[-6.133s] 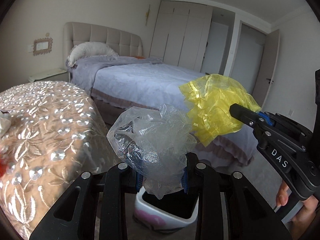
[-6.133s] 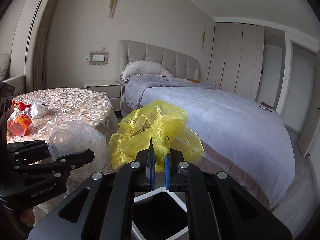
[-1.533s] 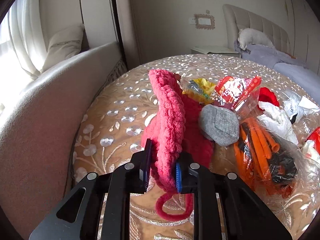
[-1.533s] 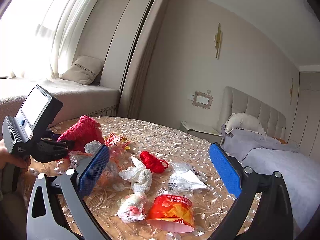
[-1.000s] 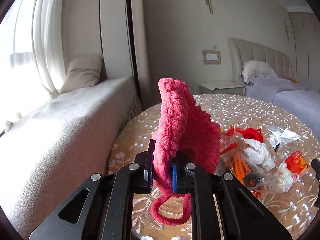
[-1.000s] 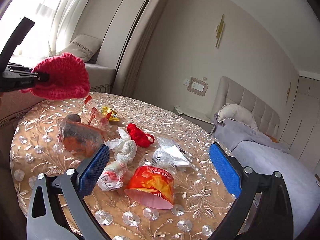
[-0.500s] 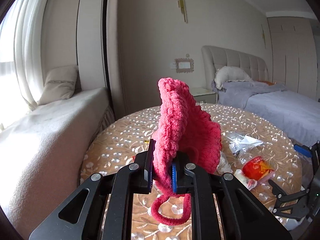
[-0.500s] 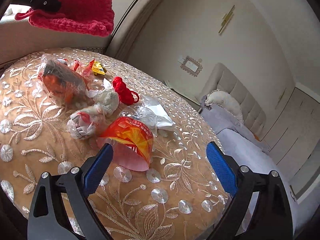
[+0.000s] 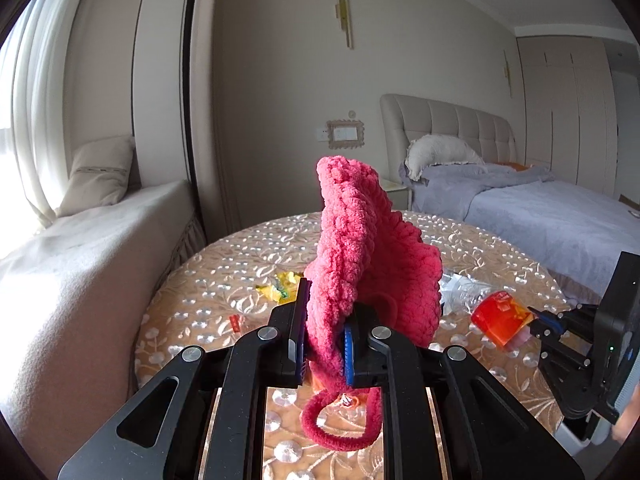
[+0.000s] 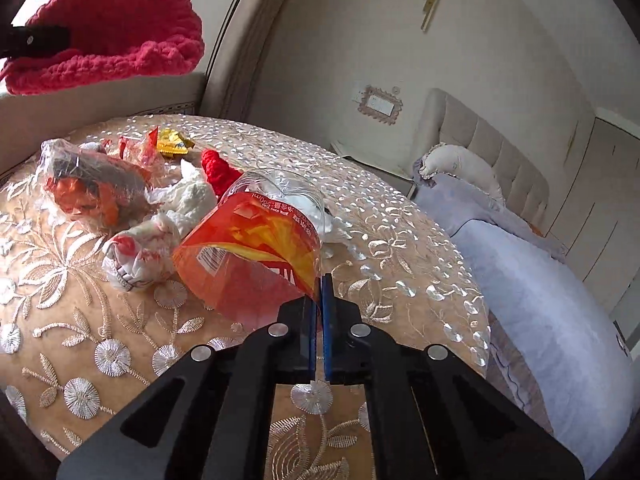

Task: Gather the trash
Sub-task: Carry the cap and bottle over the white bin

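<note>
Orange-labelled bottle (image 10: 256, 248) pinched by right gripper (image 10: 319, 312), left gripper (image 9: 323, 344) clamping red knit (image 9: 360, 248)

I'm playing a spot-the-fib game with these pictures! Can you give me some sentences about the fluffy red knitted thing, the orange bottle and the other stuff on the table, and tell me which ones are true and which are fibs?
1. The left gripper holds the fluffy red knitted piece up in the air. True.
2. The right gripper is wide open above the table. False: its jaws have just closed, pinching the edge of the cut clear plastic bottle with the orange label.
3. The small yellow snack wrapper lies on the round table with the embroidered golden cloth. True.
4. The bed with the lilac cover is piled with trash. False: only bedding and a pillow show there.
</note>
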### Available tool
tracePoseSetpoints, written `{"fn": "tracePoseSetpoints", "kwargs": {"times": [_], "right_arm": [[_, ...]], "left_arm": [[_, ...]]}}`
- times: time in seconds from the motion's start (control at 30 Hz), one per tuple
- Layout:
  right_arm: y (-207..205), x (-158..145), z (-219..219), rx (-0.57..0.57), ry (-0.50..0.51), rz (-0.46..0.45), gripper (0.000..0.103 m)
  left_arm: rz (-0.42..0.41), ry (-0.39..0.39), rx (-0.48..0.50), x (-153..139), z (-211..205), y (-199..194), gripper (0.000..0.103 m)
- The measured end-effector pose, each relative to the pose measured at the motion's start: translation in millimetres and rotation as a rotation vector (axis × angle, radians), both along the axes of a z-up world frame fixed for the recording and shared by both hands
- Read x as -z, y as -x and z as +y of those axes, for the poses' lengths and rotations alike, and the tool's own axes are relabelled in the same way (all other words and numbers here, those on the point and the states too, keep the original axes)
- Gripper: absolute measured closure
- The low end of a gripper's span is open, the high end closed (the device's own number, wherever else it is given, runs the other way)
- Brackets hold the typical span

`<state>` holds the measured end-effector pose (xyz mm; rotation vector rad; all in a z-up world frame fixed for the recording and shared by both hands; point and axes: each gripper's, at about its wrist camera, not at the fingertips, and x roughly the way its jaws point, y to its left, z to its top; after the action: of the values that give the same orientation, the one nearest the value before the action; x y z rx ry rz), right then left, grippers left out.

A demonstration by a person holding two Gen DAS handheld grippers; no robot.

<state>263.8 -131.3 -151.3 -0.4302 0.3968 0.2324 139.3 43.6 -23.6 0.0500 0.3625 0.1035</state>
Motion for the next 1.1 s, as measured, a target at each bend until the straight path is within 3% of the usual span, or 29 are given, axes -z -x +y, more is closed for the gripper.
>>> {"fn": "tracePoseSetpoints", "kwargs": {"times": [0.2, 0.43, 0.8, 1.1], "right_arm": [[32, -46, -40, 0.008, -0.148, -0.126, 0.100], [70, -71, -93, 0.079, -0.214, -0.198, 0.100], [126, -61, -196, 0.340, -0.193, -0.257, 0.100], [148, -33, -260, 0.508, -0.193, -0.257, 0.100]], "left_arm": [[-0.026, 0.017, 0.089, 1, -33, 0, 0.090], [-0.019, 0.052, 0.280, 9, -101, -2, 0.090], [0.045, 0.102, 0.626, 40, -243, -9, 0.090], [0.089, 0.064, 0.767, 71, -325, -9, 0.090]]}}
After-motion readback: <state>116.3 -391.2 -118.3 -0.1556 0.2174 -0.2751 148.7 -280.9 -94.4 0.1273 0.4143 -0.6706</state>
